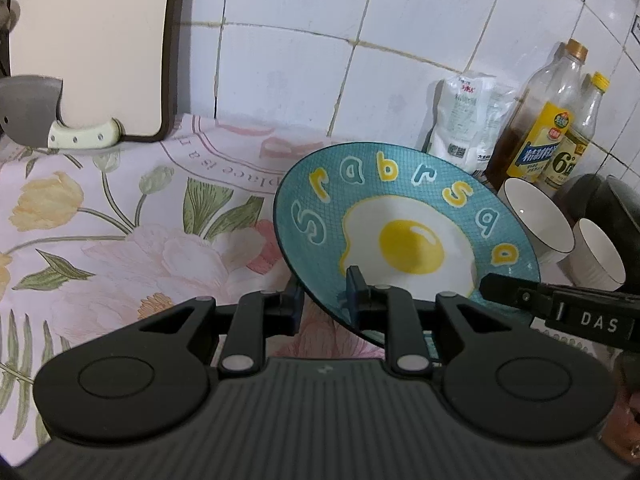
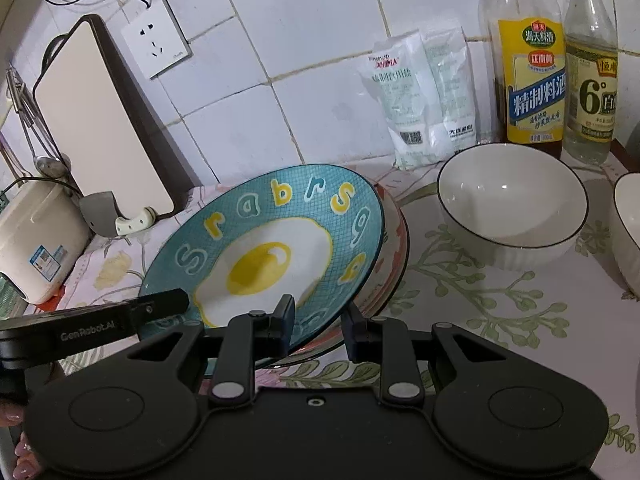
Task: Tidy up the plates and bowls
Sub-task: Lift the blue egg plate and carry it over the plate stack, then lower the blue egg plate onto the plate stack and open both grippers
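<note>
Left wrist view: the left gripper (image 1: 326,294) is pinching the near rim of the teal egg plate (image 1: 404,232), pointing downward. The right gripper (image 2: 318,316) is pinching the same plate's rim too, holding it tilted just beside the white bowl (image 2: 512,208).

Plate (image 2: 280,248) tilted, near rim between right gripper (image 2: 318,326) fingers, left gripper (image 1: 326,300) on same rim further left. Second plate (image 2: 394,256) under it. Two bowls (image 2: 512,204) ahead-right, bottles (image 2: 532,80) behind them at wall. Cutting board (image 2: 104,120) far left.
</note>
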### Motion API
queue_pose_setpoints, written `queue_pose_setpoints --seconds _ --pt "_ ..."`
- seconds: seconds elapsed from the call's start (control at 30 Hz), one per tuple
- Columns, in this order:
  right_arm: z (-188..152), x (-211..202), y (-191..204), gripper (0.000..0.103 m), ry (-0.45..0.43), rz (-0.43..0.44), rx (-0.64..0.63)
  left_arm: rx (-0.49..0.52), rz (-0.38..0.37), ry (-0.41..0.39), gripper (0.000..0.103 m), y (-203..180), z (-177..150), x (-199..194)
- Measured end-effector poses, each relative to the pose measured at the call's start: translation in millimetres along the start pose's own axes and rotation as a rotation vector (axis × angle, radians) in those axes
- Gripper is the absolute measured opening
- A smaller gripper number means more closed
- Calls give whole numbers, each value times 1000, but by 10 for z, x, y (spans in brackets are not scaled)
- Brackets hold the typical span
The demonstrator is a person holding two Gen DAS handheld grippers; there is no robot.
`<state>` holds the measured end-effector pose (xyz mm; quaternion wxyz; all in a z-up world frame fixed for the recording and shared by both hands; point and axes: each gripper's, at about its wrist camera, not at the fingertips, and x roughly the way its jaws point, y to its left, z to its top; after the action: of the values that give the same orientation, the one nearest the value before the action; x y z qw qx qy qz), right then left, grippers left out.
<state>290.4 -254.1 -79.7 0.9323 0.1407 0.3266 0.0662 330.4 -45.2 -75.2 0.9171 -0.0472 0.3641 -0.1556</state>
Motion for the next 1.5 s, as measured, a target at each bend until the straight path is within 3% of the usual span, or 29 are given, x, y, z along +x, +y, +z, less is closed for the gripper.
queue_pose_setpoints --seconds 0.3,0.53,0.87,0.97,1.07,1.23,1.5 --pt "-6 12 42 31 -15 -71 -57 -36 -30 42 21 27 -3 72" --pt "-52 89 100 33 -40 -163 -130 -5 -4 45 24 -51 8 65" --pt "-91 187 103 33 -104 -228 -223 38 64 76 25 -179 53 110" --pt "-128 242 127 35 -137 -261 -272 52 128 43 40 -217 18 67" --pt "-154 238 103 37 -163 -256 -273 85 160 8 45 -248 -15 -40" --pt "-175 -10 66 46 -187 -203 -232 107 124 -12 51 -278 -38 -305" --pt "-251 -655 -13 49 -162 -80 -194 119 41 -15 57 -402 -175 -731"
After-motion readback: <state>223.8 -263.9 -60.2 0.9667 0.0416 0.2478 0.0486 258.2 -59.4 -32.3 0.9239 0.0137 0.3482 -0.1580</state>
